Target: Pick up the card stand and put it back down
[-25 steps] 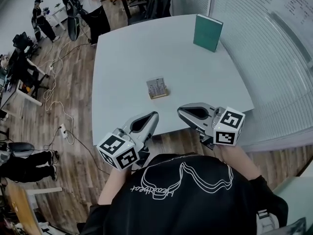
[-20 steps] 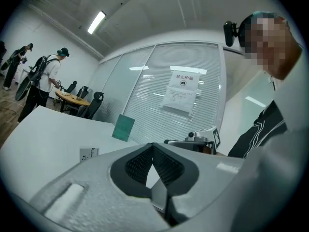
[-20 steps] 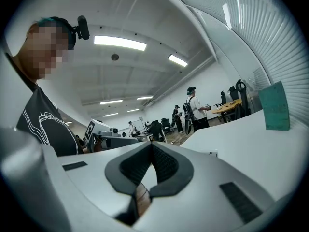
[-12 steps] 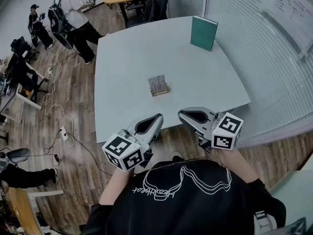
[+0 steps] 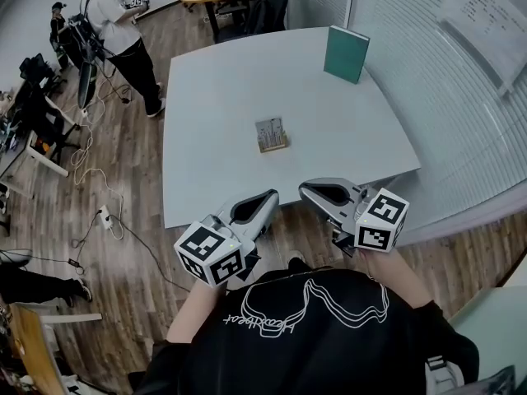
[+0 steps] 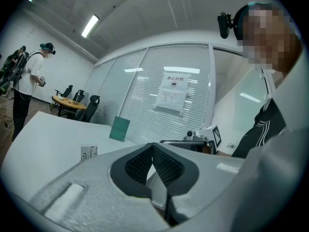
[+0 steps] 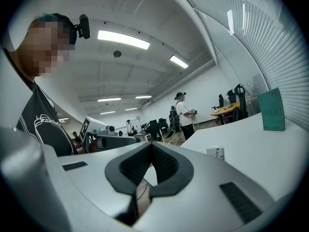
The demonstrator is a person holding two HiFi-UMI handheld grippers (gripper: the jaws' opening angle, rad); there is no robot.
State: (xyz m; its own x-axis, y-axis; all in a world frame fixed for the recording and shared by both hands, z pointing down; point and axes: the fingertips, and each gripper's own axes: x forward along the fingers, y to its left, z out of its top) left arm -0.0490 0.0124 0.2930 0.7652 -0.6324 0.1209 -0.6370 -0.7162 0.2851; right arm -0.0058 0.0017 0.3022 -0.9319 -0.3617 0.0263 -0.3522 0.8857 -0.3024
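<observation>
Currently I have both tools held just off the near edge of the counter [image 5: 214,171], over the wood floor [image 5: 115,163] rather than over the top itself. My left tool [image 5: 270,196] has its jaws pressed together with nothing between them. In the left gripper view the ribbed pads [image 6: 139,166] meet at the tip. My right tool [image 5: 305,189] is the same, with jaws together and nothing in them. The two tips point toward each other, near but not touching.

The card stand [image 5: 271,134] sits on the counter around its middle, well apart from both tools and untouched. It is a small wooden base with a pale card set in it. In the left gripper view it shows to the left of the jaws, and in the right gripper view to the right of them.

A green book [image 5: 345,53] stands upright near the far edge of the counter, close to the blinds [image 5: 461,122]. A person [image 5: 111,35] in a white top, wearing a backpack, stands on the floor beyond the counter's far left corner. Cables [image 5: 99,212] trail across the floor to the left.
</observation>
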